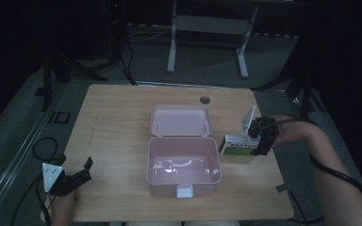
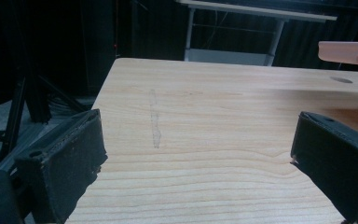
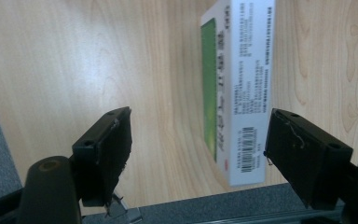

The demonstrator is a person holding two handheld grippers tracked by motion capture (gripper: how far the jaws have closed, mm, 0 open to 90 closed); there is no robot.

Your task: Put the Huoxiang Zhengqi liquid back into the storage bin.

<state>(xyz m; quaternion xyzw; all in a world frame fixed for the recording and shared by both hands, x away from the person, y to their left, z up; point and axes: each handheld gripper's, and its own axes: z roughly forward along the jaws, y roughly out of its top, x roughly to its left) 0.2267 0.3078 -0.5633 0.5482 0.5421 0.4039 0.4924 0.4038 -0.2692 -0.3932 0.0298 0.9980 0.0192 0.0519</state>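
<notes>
The right gripper (image 3: 198,140) has its fingers (image 3: 103,151) spread around the near end of a white-and-green box (image 3: 240,88), and they are not yet grasping it. The far pad sits just beside the box's printed side, or may touch it. The other pad stands well off, with bare wood showing between it and the green face. The box lies near the right edge of the surface (image 1: 118,117), just beside the open pink case (image 1: 183,169), whose lid is thrown back behind it.

The risk I see is an uneven close. With one pad close in and the other far off, closing could shove the box sideways across the wood before both pads bite, and it might twist or slip out. The fingers also reach only the end of the box, so once lifted the long part may droop or swing. The surface's edge is close by on that side, so a push the wrong way could send the box off.

The left gripper (image 1: 82,170) rests at the near left corner, fingers (image 2: 72,158) released with nothing between them, well apart from the case, so it is no help in steadying anything.
</notes>
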